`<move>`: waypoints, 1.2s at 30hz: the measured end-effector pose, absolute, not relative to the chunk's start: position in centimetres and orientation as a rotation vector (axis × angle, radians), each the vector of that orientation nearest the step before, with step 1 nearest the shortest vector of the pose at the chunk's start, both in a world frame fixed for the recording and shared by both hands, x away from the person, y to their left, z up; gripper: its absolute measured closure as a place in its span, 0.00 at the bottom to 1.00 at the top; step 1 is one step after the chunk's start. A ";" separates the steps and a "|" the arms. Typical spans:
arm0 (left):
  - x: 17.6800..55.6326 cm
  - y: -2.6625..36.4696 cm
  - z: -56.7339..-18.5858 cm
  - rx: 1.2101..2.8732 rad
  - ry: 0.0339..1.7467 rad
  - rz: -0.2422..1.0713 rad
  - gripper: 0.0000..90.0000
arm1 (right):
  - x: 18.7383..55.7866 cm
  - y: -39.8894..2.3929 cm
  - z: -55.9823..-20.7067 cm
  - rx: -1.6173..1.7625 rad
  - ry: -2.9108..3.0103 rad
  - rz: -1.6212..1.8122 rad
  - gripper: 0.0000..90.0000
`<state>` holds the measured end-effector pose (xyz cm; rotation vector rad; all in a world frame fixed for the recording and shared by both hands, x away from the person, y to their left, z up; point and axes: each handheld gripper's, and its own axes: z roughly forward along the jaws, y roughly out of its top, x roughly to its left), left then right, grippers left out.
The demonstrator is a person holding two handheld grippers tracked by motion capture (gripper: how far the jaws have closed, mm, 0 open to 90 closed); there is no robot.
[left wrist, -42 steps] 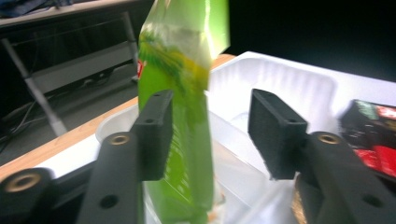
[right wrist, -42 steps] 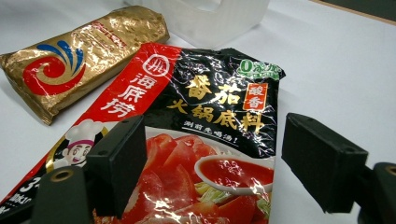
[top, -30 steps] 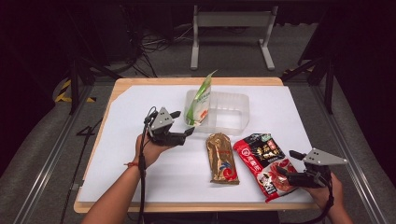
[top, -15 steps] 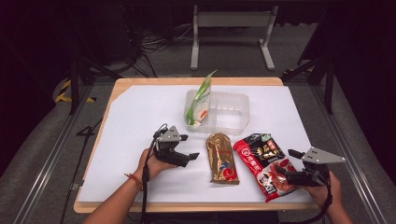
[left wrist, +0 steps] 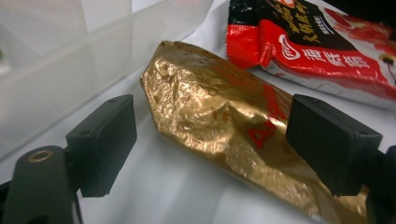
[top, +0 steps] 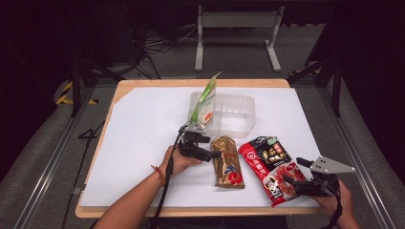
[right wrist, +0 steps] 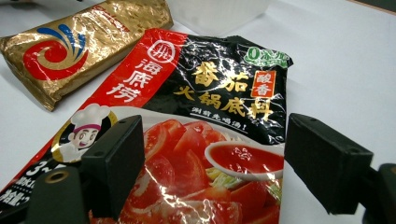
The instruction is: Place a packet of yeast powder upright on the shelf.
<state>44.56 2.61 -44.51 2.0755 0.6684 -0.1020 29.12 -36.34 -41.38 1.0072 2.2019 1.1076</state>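
We note a wooden bench (top: pixel 143 85) covered by a white sheet (top: pixel 143 138). On the sheet lie a clear plastic tray (top: pixel 234 112), a gold foil packet (top: pixel 228 162) and, just beside it, a red-and-black soup-base pouch (top: pixel 267 160).

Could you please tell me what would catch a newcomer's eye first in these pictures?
Probably the gold packet at the table's middle, with the left gripper open around its end. Next, the red and black tomato soup pouch to its right, with the right gripper open over it. Behind, a green and white bag stands in a clear plastic bin.
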 end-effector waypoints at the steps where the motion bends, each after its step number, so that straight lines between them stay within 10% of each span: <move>1: 44.6 2.6 -44.5 2.076 0.668 -0.102 0.19 | 29.1 -36.3 -41.4 1.007 2.202 1.108 0.23; 9: 46.4 0.8 -45.2 2.077 0.688 -0.219 0.17 | 28.4 -36.8 -41.6 1.027 2.204 1.104 0.23; 22: 45.5 2.3 -44.3 1.981 0.672 -0.087 0.96 | 28.4 -36.7 -41.6 1.016 2.212 1.097 0.23; 36: 42.5 4.7 -39.7 1.827 0.582 0.048 0.97 | 28.4 -36.8 -41.4 1.002 2.204 1.105 0.23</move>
